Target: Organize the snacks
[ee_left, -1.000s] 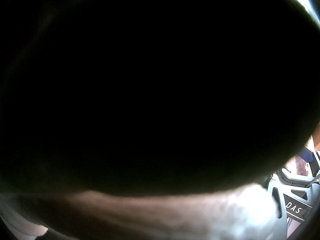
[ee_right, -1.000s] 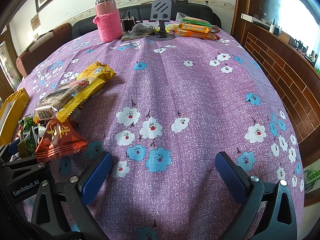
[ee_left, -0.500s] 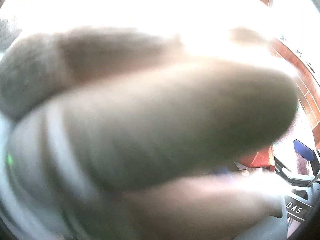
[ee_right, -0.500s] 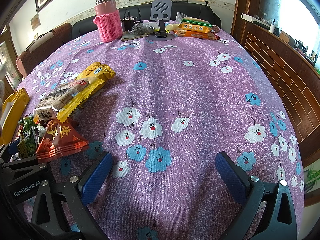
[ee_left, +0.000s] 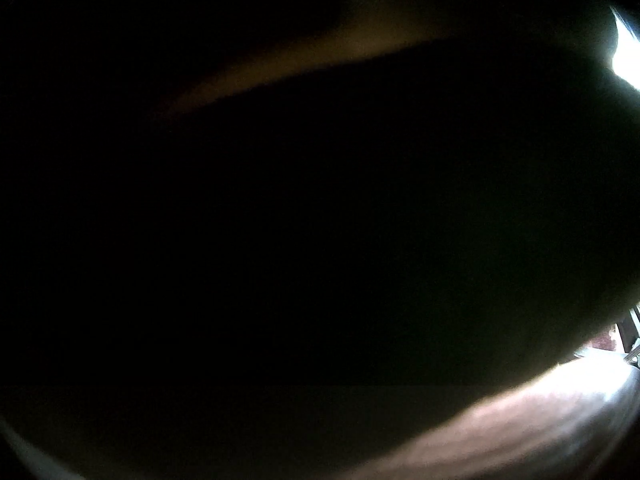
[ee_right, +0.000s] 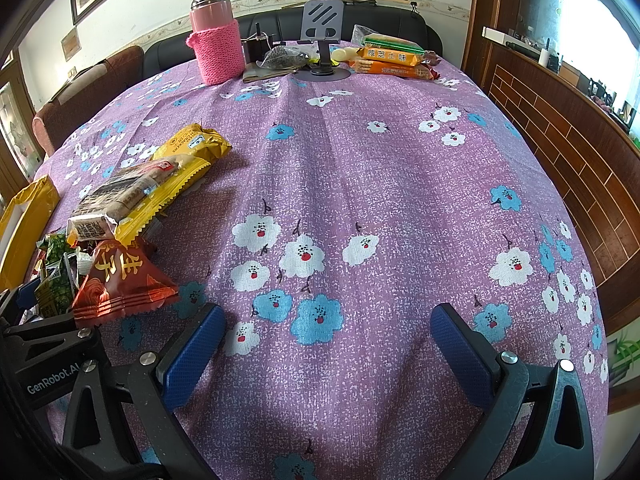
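The right gripper (ee_right: 326, 346) hovers with jaws spread wide and empty over the floral tablecloth (ee_right: 360, 168). To its left lies a red snack packet (ee_right: 120, 280), two yellow packets (ee_right: 176, 184) beyond. The left gripper's view is blocked dark; its state cannot be told.

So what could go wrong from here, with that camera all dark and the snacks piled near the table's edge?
The left wrist view is almost wholly black, so that gripper may work blind. The red triangular snack packet sits in a loose pile under the yellow cracker packet; pulling one could drag others off the purple flowered tablecloth. The right gripper is open and holds nothing.
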